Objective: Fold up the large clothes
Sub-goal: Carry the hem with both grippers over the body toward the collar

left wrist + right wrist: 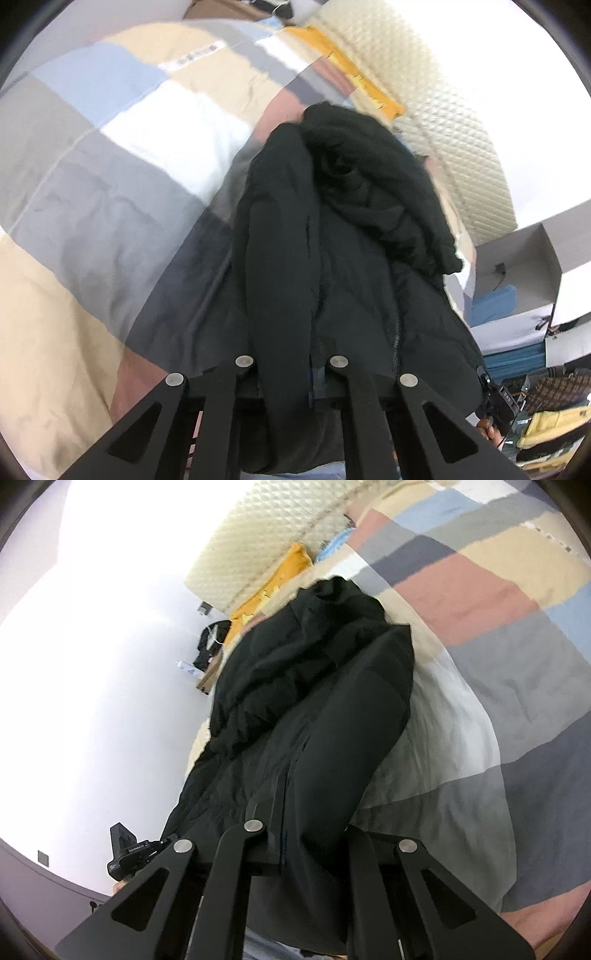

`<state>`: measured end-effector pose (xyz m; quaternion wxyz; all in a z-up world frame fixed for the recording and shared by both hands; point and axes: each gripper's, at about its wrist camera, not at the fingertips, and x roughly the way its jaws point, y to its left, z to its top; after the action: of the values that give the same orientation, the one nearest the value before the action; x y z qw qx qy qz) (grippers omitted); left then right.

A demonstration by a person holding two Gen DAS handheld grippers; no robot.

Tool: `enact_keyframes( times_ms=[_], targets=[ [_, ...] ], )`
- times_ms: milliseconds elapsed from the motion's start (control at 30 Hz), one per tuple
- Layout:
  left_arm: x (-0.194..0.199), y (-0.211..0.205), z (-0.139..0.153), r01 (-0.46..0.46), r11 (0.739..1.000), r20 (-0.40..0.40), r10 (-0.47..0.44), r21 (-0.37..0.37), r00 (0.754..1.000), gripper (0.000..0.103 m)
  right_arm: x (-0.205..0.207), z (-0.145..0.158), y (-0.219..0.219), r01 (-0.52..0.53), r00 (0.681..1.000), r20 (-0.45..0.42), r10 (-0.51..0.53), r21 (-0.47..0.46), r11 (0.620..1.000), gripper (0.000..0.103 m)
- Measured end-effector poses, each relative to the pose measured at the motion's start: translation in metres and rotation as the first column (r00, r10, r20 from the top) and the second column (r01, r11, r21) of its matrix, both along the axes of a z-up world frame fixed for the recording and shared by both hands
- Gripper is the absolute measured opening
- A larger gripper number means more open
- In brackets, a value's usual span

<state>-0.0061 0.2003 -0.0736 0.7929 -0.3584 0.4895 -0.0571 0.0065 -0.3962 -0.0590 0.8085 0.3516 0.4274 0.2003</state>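
The black jacket (332,258) lies on the bed (92,184), over its checked quilt (498,664), with its far end, a bunched hood or collar, towards the headboard (424,92) edge. Its near hem is raised off the quilt. The left gripper (291,369) is clenched on one stretch of that hem and the right gripper (306,834) on another, each with dark cloth pinched between its jaws. Holding the hem at two points probably keeps the edge spread and level, so it can be carried over the body towards the headboard for a fold. The jacket looks thick and padded, matte black, with a zip running down its front and soft rumpled folds near the hood.
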Motion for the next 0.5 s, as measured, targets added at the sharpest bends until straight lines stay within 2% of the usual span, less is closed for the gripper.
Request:
enact_keyframes(
  times_ms=[200, 300, 500],
  targets=[
    [-0.030, 0.010, 0.043, 0.015, 0.999, 0.077, -0.012, -0.046, 0.997, 0.008, -0.026, 0.028, -0.012, 0.026, 0.998, 0.053, -0.030, 0.077, 0.997, 0.006],
    [-0.050, 0.022, 0.064, 0.071, 0.992, 0.155, -0.055, -0.100, 0.986, 0.007, -0.044, 0.047, -0.020, 0.018, 0.995, 0.095, -0.028, 0.104, 0.994, 0.006],
    [-0.089, 0.037, 0.101, 0.107, 0.980, 0.232, -0.065, -0.170, 0.971, 0.007, -0.082, 0.089, -0.032, 0.003, 0.983, 0.182, -0.029, 0.142, 0.990, 0.006]
  ],
)
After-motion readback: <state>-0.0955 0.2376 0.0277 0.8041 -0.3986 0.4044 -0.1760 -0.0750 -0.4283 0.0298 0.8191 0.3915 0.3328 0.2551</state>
